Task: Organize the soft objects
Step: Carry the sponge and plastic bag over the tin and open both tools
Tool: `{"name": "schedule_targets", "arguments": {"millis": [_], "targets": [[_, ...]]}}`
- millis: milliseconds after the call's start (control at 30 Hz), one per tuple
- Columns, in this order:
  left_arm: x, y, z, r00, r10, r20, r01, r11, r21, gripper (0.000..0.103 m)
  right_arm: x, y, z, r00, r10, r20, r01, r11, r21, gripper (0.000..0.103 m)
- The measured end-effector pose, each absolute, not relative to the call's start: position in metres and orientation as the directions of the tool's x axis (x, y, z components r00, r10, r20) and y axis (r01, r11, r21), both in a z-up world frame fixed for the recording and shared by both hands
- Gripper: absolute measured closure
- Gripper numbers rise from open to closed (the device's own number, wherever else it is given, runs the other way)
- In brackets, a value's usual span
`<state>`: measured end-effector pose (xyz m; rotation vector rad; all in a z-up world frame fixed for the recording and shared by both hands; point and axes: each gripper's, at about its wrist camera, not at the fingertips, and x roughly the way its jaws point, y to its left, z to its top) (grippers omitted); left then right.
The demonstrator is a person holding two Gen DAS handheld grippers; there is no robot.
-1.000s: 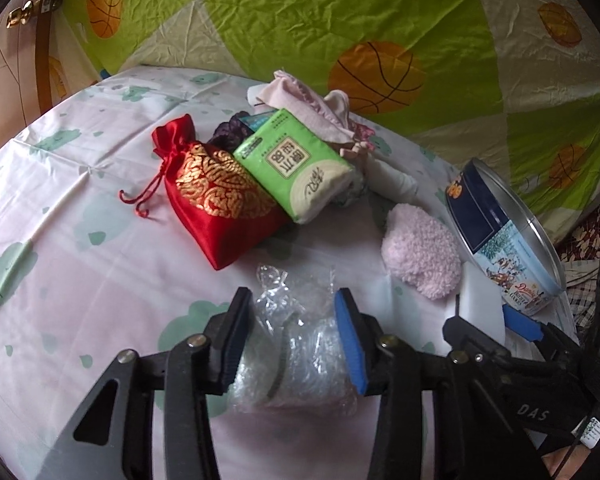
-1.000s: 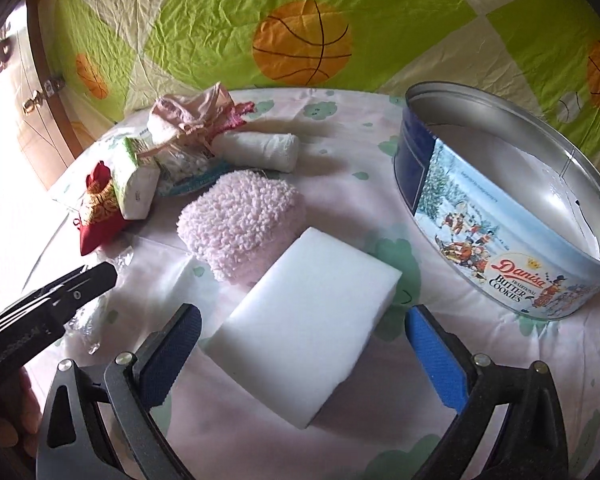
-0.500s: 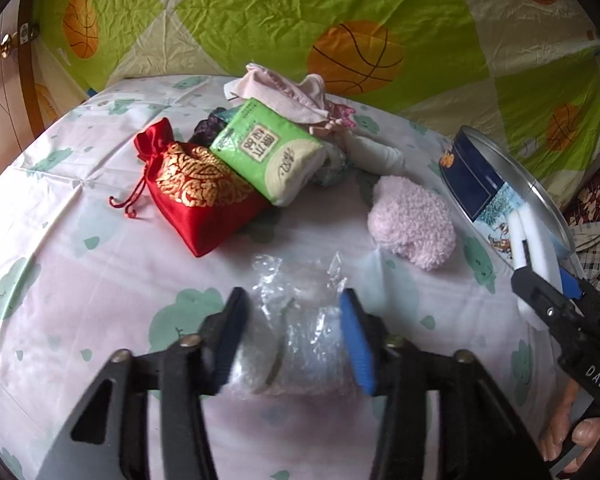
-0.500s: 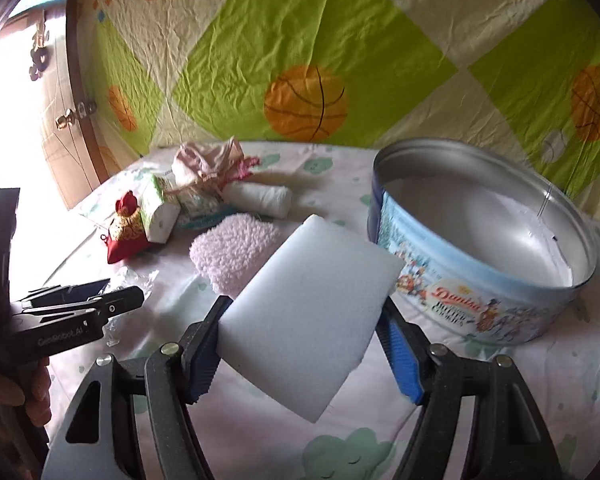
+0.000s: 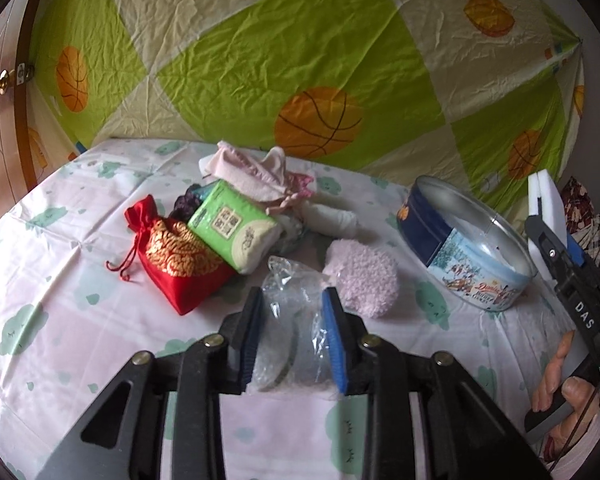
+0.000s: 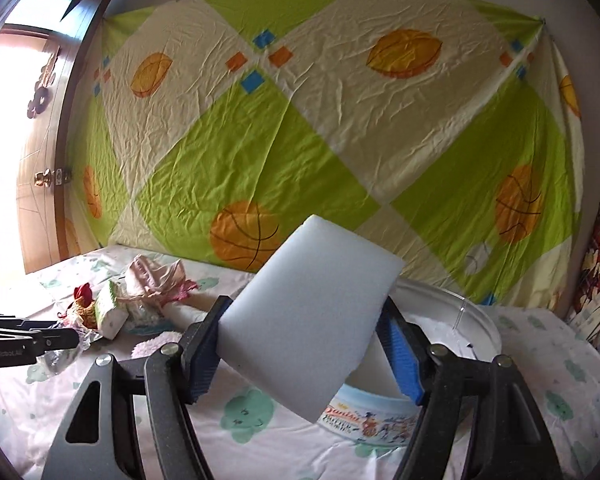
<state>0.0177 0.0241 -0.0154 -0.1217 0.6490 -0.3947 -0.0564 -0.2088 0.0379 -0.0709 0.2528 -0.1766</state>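
Note:
My left gripper (image 5: 292, 336) is shut on a crumpled clear plastic bag (image 5: 290, 312) and holds it just above the table. My right gripper (image 6: 306, 354) is shut on a white foam sponge (image 6: 312, 316) and holds it up in the air, in front of the round blue cookie tin (image 6: 452, 332). The sponge hides most of the tin. In the left wrist view the tin (image 5: 466, 248) stands open at the right, with the sponge (image 5: 540, 196) raised beside it.
A red drawstring pouch (image 5: 172, 260), a green tissue pack (image 5: 234, 226), a pink fluffy pad (image 5: 362, 276), a rolled white cloth (image 5: 332, 218) and pink fabric (image 5: 256, 170) lie on the pale cloud-print tablecloth (image 5: 60, 280). A basketball-print sheet (image 6: 300, 120) hangs behind.
My right gripper closed on the sponge and lifted it off the table toward the tin. My left gripper closed on the plastic bag and raised it a little.

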Motion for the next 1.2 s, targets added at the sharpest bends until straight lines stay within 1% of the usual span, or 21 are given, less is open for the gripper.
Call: {"name": "schedule_targets", "arguments": {"millis": [100,200,333,433,600,700,867,967,1200], "targets": [[0.013,0.010,0.006,0.775,-0.391,-0.496,0.348,0.920,-0.182,0.075,-0.057,-0.221,0.048,0.956,-0.217,-0.198,0.200,0.974,-0.105,0.030],[0.015,-0.005,0.025,0.791,-0.422,-0.444,0.383,0.906,-0.179,0.075,-0.051,-0.237,0.054,0.951,-0.255,-0.173,0.234,0.963,-0.137,0.030],[0.024,-0.034,0.040,0.793,-0.459,-0.401,0.419,0.888,-0.189,0.075,-0.043,-0.265,0.052,0.936,-0.314,-0.157,0.290,0.944,-0.160,0.029],[0.036,-0.058,0.045,0.785,-0.485,-0.384,0.440,0.874,-0.205,0.075,-0.041,-0.293,0.045,0.913,-0.373,-0.167,0.352,0.925,-0.141,0.029],[0.058,-0.111,0.042,0.753,-0.528,-0.392,0.481,0.849,-0.219,0.075,-0.034,-0.329,0.039,0.877,-0.447,-0.176,0.422,0.892,-0.164,0.029],[0.066,-0.140,0.038,0.743,-0.543,-0.392,0.497,0.839,-0.220,0.075,-0.031,-0.349,0.034,0.860,-0.470,-0.201,0.444,0.881,-0.161,0.029],[0.077,-0.186,0.032,0.715,-0.562,-0.416,0.523,0.825,-0.216,0.075,-0.020,-0.365,0.027,0.844,-0.471,-0.258,0.443,0.882,-0.161,0.029],[0.082,-0.211,0.028,0.689,-0.583,-0.429,0.544,0.808,-0.225,0.075,-0.014,-0.366,0.022,0.834,-0.471,-0.285,0.433,0.881,-0.190,0.028],[0.089,-0.241,0.010,0.642,-0.597,-0.480,0.560,0.794,-0.238,0.075,-0.008,-0.376,0.016,0.825,-0.440,-0.355,0.414,0.898,-0.151,0.028]]}}
